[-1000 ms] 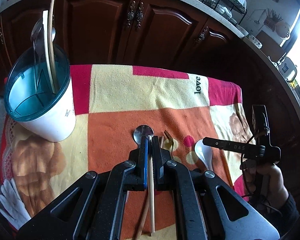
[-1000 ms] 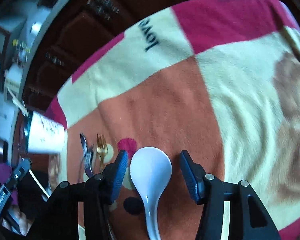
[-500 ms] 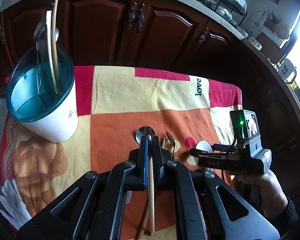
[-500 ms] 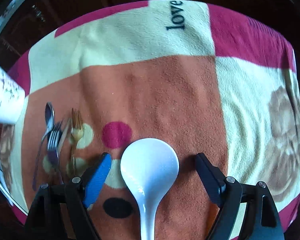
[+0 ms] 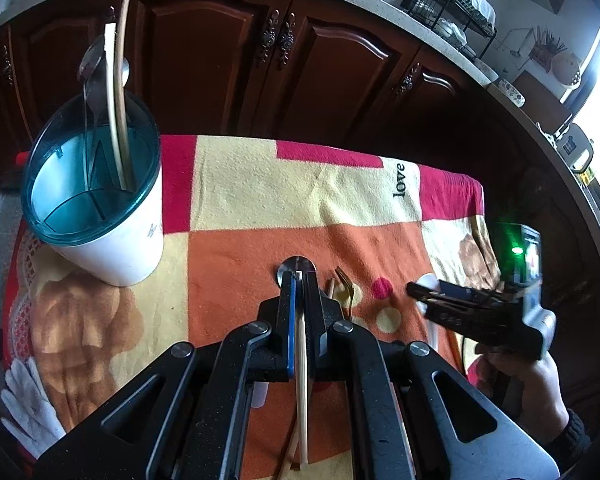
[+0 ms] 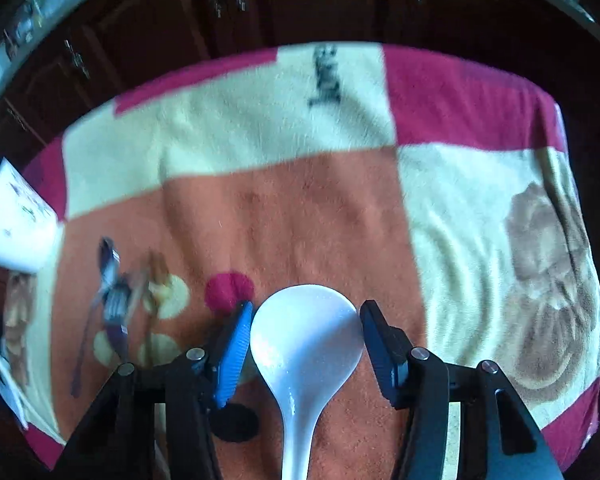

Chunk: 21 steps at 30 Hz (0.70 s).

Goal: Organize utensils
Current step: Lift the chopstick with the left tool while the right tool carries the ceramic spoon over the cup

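Note:
My left gripper [image 5: 299, 280] is shut on a pale chopstick [image 5: 302, 380] low over the blanket, just above a metal spoon [image 5: 296, 265]. A gold fork [image 5: 345, 289] lies to its right. The white utensil holder [image 5: 100, 208] with a teal rim stands at the far left, holding chopsticks and a spoon. My right gripper [image 6: 306, 316] is open, its jaws on either side of the bowl of a white ceramic spoon [image 6: 306, 344] lying on the blanket. It also shows in the left wrist view [image 5: 424, 292].
A patchwork blanket [image 5: 260, 200] covers the table. A metal spoon and forks [image 6: 116, 296] lie left of the right gripper. Dark wooden cabinets [image 5: 220, 60] stand behind the table. A white glove [image 5: 28, 408] lies at the near left edge.
My right gripper has swung to face the cabinets and narrowed its jaws around the white spoon's bowl. My left gripper has stayed shut on the chopstick.

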Tool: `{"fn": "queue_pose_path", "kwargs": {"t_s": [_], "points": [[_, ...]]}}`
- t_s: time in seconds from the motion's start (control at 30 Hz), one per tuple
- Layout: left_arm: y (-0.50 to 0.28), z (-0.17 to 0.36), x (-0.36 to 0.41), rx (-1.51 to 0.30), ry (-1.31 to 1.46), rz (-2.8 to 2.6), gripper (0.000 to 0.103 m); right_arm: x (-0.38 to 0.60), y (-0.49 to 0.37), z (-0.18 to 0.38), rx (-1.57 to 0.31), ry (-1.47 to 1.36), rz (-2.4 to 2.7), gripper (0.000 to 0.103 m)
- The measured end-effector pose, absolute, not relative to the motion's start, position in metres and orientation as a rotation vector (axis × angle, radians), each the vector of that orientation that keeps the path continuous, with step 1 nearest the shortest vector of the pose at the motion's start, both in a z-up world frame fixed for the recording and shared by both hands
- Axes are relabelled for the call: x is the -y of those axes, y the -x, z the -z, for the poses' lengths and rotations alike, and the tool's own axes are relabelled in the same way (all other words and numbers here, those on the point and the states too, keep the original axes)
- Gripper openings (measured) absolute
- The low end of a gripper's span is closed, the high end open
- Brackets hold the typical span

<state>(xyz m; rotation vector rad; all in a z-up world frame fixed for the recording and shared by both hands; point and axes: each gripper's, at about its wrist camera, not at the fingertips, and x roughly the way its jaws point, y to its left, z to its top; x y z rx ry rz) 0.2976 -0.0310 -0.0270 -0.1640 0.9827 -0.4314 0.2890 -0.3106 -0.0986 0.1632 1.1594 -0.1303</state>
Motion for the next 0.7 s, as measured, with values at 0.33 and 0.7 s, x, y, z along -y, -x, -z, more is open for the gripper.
{"fn": "queue_pose_path", "kwargs": {"t_s": [0.33,0.7], "points": [[-0.288,-0.007,0.000,-0.872,0.215,0.368,0.003,0.261,-0.253,-0.010,-0.716,-0.170,0.007,0.053],[-0.285,-0.085,-0.074,-0.717,0.244,0.263,0.003,0.166,-0.277,-0.082,-0.558,-0.230,-0.162,0.053]]}}
